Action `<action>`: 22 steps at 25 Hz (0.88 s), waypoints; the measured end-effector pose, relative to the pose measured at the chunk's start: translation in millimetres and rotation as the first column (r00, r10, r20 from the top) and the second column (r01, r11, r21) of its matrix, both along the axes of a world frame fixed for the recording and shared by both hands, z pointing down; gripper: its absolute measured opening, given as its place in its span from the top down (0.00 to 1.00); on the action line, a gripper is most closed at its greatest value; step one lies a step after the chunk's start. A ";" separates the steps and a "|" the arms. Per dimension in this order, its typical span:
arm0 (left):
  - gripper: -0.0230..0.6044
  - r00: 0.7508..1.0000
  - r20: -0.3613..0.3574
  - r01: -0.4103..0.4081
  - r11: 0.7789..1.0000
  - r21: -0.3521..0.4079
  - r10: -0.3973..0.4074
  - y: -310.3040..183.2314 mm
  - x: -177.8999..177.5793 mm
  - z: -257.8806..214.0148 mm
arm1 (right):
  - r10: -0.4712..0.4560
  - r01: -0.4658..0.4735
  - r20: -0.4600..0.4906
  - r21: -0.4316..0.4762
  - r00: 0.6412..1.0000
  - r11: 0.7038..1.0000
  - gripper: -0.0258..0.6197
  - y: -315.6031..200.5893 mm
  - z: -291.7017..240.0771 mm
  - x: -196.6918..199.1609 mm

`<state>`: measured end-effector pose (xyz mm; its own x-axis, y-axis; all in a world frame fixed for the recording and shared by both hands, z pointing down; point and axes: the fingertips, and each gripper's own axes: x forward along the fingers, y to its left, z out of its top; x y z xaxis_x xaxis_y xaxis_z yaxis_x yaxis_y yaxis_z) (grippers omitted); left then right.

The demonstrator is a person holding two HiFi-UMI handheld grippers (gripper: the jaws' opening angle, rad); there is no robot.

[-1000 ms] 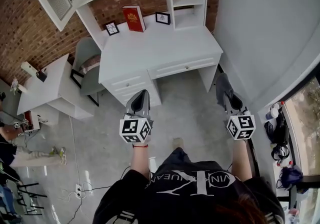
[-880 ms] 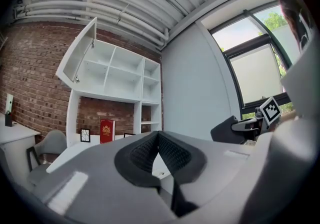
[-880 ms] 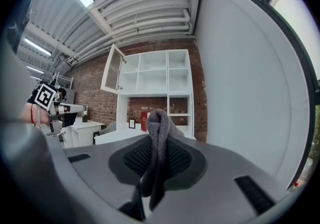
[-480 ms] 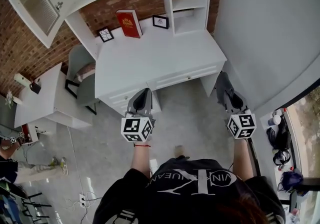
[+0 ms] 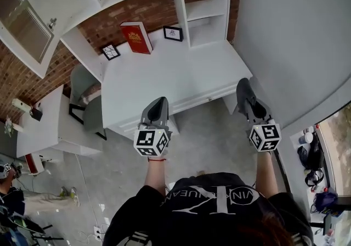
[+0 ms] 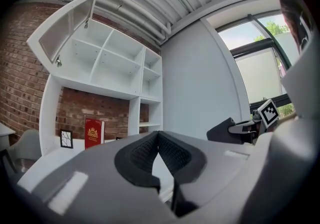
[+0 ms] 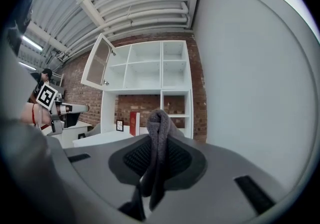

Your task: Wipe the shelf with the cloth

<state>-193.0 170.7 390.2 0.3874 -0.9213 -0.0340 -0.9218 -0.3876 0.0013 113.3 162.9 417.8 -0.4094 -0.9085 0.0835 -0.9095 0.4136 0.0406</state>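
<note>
White desk (image 5: 181,74) bearing red book (image 5: 136,38), two frames (image 5: 173,33)

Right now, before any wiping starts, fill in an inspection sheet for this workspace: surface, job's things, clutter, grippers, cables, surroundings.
Surface: white desk top, mostly bare.
Job's things: grey cloth pinched in the right gripper; white open shelf unit above the desk.
Clutter: red hardback book and two small black-framed pictures at the desk's back.
Grippers: left gripper shut, empty; right gripper shut on the cloth.
Cables: white socket strip with a lead on the grey floor.
Surroundings: red brick wall, grey chair, second white desk.
</note>
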 end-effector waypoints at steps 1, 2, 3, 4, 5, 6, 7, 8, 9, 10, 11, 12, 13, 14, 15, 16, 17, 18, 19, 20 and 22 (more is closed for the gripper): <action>0.94 1.000 0.002 -0.005 1.000 -0.001 0.005 -6.5 -0.8 0.9 | 0.004 -0.004 0.005 0.000 1.000 1.000 0.88 -6.2 1.1 -1.6; 0.94 1.000 0.003 -0.009 1.000 -0.002 0.009 -12.2 -2.1 2.1 | 0.007 -0.007 0.009 0.000 1.000 1.000 0.88 -11.7 2.1 -3.6; 0.94 1.000 0.002 -0.011 1.000 -0.005 0.011 -17.5 -3.8 3.4 | 0.007 -0.007 0.012 -0.001 1.000 1.000 0.88 -16.5 2.6 -6.0; 0.94 1.000 -0.002 -0.010 1.000 -0.008 0.010 -22.5 -5.7 4.7 | 0.006 -0.006 0.012 -0.002 1.000 1.000 0.88 -21.2 2.7 -8.8; 0.94 1.000 -0.006 -0.009 1.000 -0.011 0.009 -27.2 -7.4 5.8 | 0.003 -0.003 0.009 -0.004 1.000 1.000 0.88 -25.6 2.5 -11.5; 0.94 1.000 -0.011 -0.009 1.000 -0.014 0.008 -31.2 -8.2 7.0 | -0.001 0.001 0.005 -0.006 1.000 1.000 0.88 -29.4 2.4 -13.6; 0.94 1.000 -0.015 -0.010 1.000 -0.017 0.010 -34.2 -7.9 8.4 | -0.003 0.003 0.001 -0.008 1.000 1.000 0.88 -32.4 2.3 -14.7; 0.94 1.000 -0.016 -0.014 1.000 -0.020 0.013 -36.8 -6.5 9.9 | -0.003 0.003 -0.001 -0.010 1.000 1.000 0.88 -35.2 2.2 -14.3; 0.94 1.000 -0.015 -0.017 1.000 -0.022 0.016 -39.8 -4.7 11.2 | -0.002 0.002 0.000 -0.011 1.000 1.000 0.88 -38.6 1.8 -12.9; 0.94 1.000 -0.014 -0.018 1.000 -0.023 0.018 -43.6 -3.0 12.2 | 0.000 0.000 0.003 -0.012 1.000 1.000 0.88 -43.1 1.3 -11.1; 0.94 1.000 -0.014 -0.018 1.000 -0.024 0.018 -48.0 -1.8 13.0 | 0.001 -0.001 0.005 -0.012 1.000 1.000 0.88 -48.6 1.0 -9.9; 0.94 1.000 -0.013 -0.017 1.000 -0.026 0.016 -52.6 -1.3 14.2 | -0.001 0.001 0.005 -0.013 1.000 1.000 0.88 -54.7 1.3 -9.5; 0.94 1.000 -0.012 -0.013 1.000 -0.028 0.013 -57.3 -1.5 16.2 | -0.005 0.005 0.004 -0.012 1.000 1.000 0.88 -61.3 2.1 -9.6; 0.94 1.000 -0.012 -0.007 1.000 -0.030 0.007 -62.2 -2.2 18.7 | -0.010 0.010 0.001 -0.009 1.000 1.000 0.88 -68.5 3.1 -9.9; 0.94 1.000 -0.014 0.001 0.999 -0.032 -0.001 -67.4 -3.5 21.2 | -0.015 0.015 -0.002 -0.007 1.000 1.000 0.88 -76.6 3.8 -10.3; 0.94 1.000 -0.017 0.010 0.999 -0.035 -0.011 -73.0 -5.3 23.2 | -0.021 0.021 -0.005 -0.004 1.000 1.000 0.88 -85.5 3.9 -10.7; 0.94 1.000 -0.019 0.020 0.999 -0.037 -0.021 -78.6 -7.3 24.6 | -0.027 0.027 -0.005 -0.001 1.000 1.000 0.88 -94.9 3.7 -11.2; 0.94 0.999 -0.020 0.031 0.999 -0.039 -0.031 -84.5 -9.2 25.5 | -0.034 0.034 -0.003 0.001 0.999 0.999 0.88 -104.5 3.6 -11.6; 0.94 0.999 -0.019 0.041 0.998 -0.041 -0.041 -90.8 -10.8 26.0 | -0.040 0.040 0.000 0.000 0.999 0.999 0.88 -114.3 3.7 -11.7; 0.94 0.999 -0.017 0.050 0.998 -0.043 -0.051 -98.0 -11.9 26.0 | -0.045 0.045 0.004 -0.002 0.999 0.999 0.88 -124.6 4.1 -11.4; 0.94 0.998 -0.019 0.066 0.997 -0.041 -0.066 -115.5 -12.0 23.1 | -0.057 0.057 0.008 -0.006 0.998 0.998 0.88 -146.2 3.4 -10.4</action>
